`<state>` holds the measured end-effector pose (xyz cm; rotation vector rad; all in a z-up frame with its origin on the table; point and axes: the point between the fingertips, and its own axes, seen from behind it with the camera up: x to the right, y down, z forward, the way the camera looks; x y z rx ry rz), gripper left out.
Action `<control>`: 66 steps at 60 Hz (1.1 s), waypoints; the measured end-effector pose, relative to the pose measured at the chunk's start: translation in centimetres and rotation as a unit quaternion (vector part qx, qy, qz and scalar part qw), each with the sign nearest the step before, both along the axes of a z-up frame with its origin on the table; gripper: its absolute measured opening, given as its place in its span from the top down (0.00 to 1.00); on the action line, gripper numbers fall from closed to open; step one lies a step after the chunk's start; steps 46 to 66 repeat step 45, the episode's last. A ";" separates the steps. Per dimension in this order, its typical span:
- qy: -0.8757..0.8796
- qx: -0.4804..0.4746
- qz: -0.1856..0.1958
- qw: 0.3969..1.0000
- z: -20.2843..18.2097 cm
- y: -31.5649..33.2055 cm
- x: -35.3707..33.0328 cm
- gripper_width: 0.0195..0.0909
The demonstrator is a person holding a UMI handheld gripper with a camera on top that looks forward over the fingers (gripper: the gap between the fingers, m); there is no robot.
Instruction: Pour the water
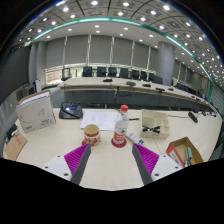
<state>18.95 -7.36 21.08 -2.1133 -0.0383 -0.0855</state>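
Note:
A clear water bottle [121, 127] with a red cap and a red label stands upright on the pale table [110, 165], just beyond my fingertips and slightly right of the middle. To its left stands a short cup [92, 135] with a red-brown band. My gripper [112, 160] is open, its magenta pads [77, 158] spread wide with only bare table between them. Both objects sit ahead of the fingers, untouched.
A grey box-like device [36, 112] stands at the left, a cardboard box [13, 146] beside it. A clear container [154, 122] and papers [102, 117] lie behind the bottle. A coloured packet [186, 152] lies at the right. Desks and chairs [110, 72] fill the room beyond.

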 end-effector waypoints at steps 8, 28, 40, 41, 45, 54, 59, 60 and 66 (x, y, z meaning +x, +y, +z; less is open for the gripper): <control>-0.009 -0.007 0.015 1.000 2.4 -6.7 -2.6 0.07; -0.037 0.006 0.012 0.999 4.6 -13.4 -3.3 0.07; -0.047 0.025 0.006 0.999 6.6 -13.8 -2.7 0.07; -0.050 0.026 0.006 0.998 6.7 -13.9 -2.6 0.07; -0.054 0.022 0.008 0.998 6.8 -13.8 -2.6 0.07; -0.054 0.022 0.008 0.998 6.8 -13.8 -2.6 0.07; -0.054 0.022 0.008 0.998 6.8 -13.8 -2.6 0.07; -0.054 0.022 0.008 0.998 6.8 -13.8 -2.6 0.07; -0.054 0.022 0.008 0.998 6.8 -13.8 -2.6 0.07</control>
